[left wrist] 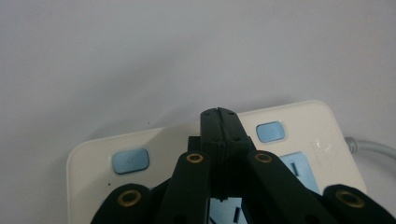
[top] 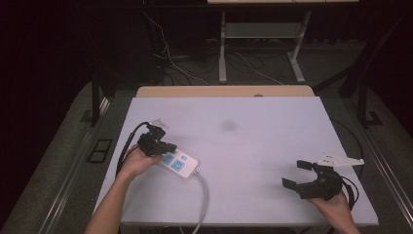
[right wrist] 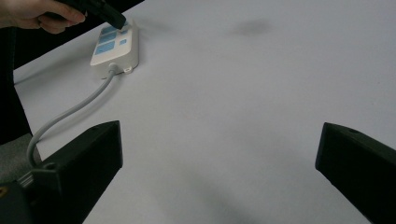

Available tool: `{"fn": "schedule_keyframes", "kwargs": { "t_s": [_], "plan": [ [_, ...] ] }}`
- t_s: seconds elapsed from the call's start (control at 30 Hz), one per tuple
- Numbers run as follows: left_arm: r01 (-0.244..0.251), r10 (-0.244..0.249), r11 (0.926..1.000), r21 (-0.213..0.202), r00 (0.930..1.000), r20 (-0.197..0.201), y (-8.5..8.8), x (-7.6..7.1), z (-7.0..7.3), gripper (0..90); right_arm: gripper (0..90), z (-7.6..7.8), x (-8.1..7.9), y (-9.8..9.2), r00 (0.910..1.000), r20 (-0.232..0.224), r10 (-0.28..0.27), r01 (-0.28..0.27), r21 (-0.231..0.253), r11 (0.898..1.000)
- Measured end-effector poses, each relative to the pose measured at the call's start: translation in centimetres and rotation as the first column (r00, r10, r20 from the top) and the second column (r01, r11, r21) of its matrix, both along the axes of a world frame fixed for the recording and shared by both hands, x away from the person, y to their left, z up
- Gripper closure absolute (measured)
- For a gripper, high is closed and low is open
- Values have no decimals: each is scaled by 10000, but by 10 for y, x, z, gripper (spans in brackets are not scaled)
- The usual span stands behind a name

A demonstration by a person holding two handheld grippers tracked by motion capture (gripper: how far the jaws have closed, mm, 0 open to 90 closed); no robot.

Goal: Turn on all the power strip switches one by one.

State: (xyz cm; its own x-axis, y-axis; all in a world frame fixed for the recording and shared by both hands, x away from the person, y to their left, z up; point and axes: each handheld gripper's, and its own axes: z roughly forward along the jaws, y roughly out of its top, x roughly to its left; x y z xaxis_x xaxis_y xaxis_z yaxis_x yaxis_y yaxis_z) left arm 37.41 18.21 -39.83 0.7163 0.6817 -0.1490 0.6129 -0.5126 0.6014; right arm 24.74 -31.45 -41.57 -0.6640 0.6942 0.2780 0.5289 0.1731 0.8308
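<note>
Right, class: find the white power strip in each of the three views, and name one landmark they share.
High view: power strip lies at the table's left, under the left claw.
Left gripper view: it spans the lower frame, behind the shut claw.
Right gripper view: upper left.
Shared landmark: its grey cable, leaving one end.

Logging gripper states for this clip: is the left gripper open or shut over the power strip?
Shut. The left gripper shows its two black jaws pressed together, nothing between them, tip over the white power strip.
</note>
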Motion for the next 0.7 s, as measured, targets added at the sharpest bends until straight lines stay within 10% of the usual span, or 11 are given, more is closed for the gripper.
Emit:
{"fn": "schedule_keyframes", "kwargs": {
  "t_s": [0.7],
  "plan": [
    [-610,611,9981,-75,9978,267,25,7,8,894,5,-1,1,0,10000,-50,-22,22,-29,10000]
  ]
}}
